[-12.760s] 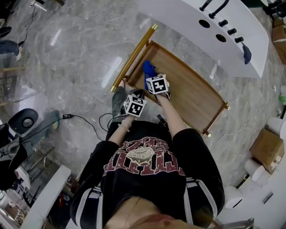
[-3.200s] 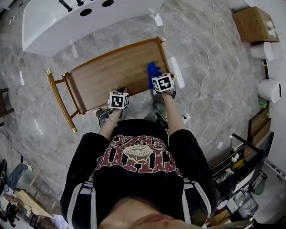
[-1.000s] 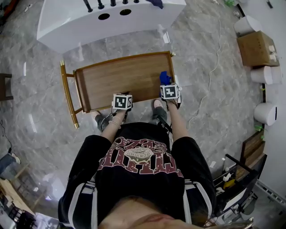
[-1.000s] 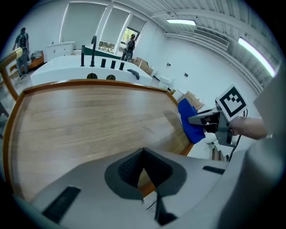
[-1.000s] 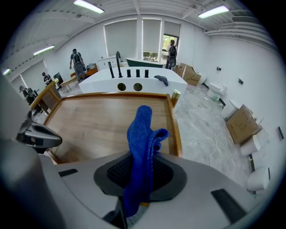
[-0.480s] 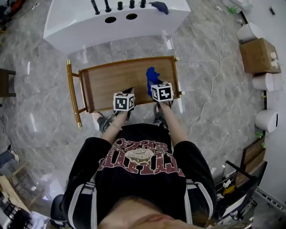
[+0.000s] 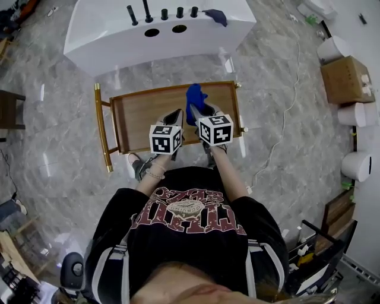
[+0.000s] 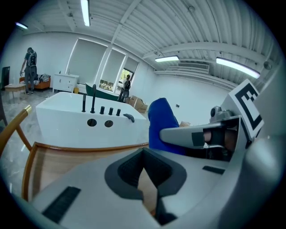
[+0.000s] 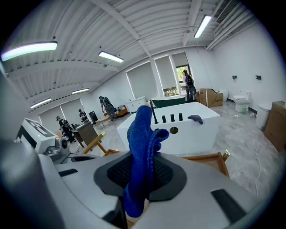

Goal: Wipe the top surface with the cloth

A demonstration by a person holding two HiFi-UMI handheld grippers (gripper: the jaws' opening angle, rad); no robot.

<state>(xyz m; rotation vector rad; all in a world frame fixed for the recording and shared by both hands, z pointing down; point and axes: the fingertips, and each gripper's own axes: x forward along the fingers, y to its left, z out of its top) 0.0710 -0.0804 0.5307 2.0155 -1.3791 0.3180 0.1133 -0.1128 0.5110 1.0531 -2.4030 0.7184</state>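
Observation:
The wooden top (image 7: 148, 110) of a gold-framed cart stands in front of me. My right gripper (image 7: 202, 111) is shut on a blue cloth (image 7: 193, 100) over the right half of the top. In the right gripper view the cloth (image 9: 142, 147) stands upright out of the jaws of the gripper (image 9: 140, 181). My left gripper (image 7: 176, 119) is close beside it on the left, above the top's near edge. In the left gripper view that gripper (image 8: 145, 183) is shut with nothing in it, and the cloth (image 8: 161, 118) shows to its right over the wood (image 8: 62, 159).
A white bathtub (image 7: 160, 32) with black fittings stands just beyond the cart, a dark cloth (image 7: 215, 16) on its rim. A cardboard box (image 7: 346, 78) and white fixtures (image 7: 359, 165) stand at the right. A cable (image 7: 280, 133) crosses the marble floor. People stand far off.
The right gripper with the blue cloth has moved left from the top's right end toward the middle. The two grippers now sit closer together.

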